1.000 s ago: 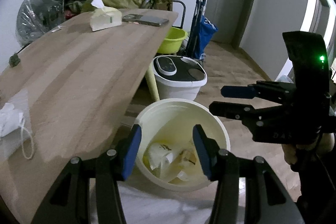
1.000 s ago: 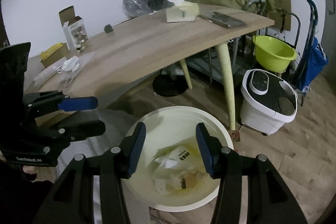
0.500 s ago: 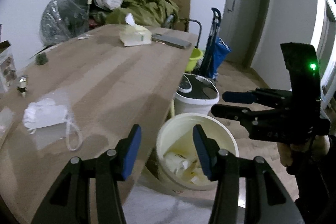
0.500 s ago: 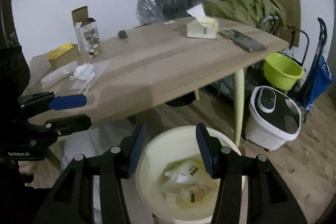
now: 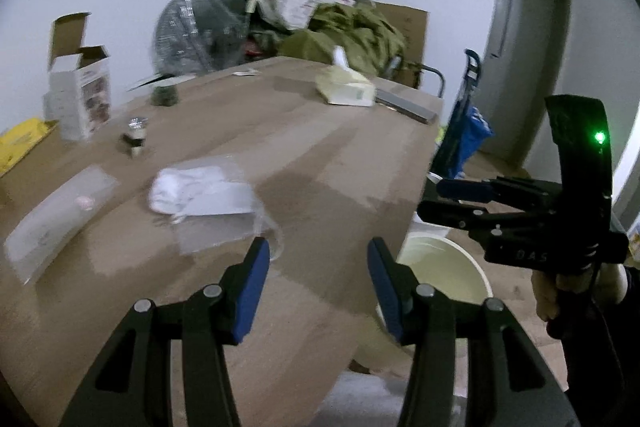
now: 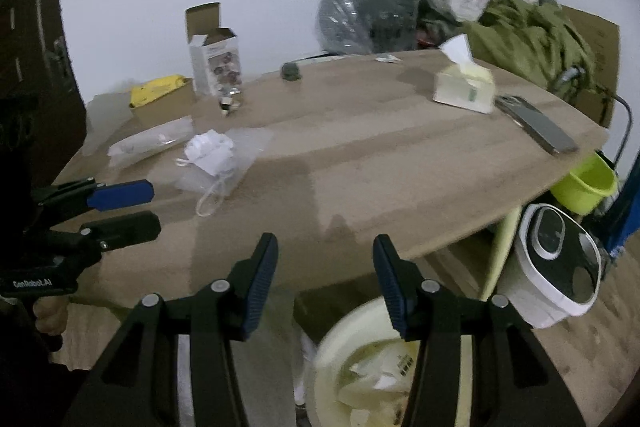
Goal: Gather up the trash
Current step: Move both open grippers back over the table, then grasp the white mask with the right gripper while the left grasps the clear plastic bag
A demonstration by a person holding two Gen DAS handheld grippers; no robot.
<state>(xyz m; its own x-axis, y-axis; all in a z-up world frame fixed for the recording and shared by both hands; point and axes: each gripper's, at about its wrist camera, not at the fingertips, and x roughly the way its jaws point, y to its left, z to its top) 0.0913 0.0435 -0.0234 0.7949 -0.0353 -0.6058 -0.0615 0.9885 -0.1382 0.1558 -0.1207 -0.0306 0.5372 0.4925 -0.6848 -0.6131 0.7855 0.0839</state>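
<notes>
- Left wrist view: the left gripper (image 5: 314, 285) is hanging over the table (image 5: 320, 163), fingers spread wide and gripping nothing; a crumpled white mask (image 5: 200, 189) is lying ahead-left of them, the trash bin (image 5: 444, 269) just right.
- Right wrist view: the right gripper (image 6: 324, 283) is gaping empty too; the mask (image 6: 210, 155) is lying ahead-left, the bin (image 6: 360, 367) below its fingers.

table (image 6: 400, 155) tan woodgrain | mask (image 6: 210, 157) white | bin (image 5: 444, 267) cream | claw pads (image 5: 252, 291) blue

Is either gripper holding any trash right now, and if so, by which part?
Nothing is held. The left gripper and right gripper are both open and empty; the face mask lies untouched on the table.
</notes>
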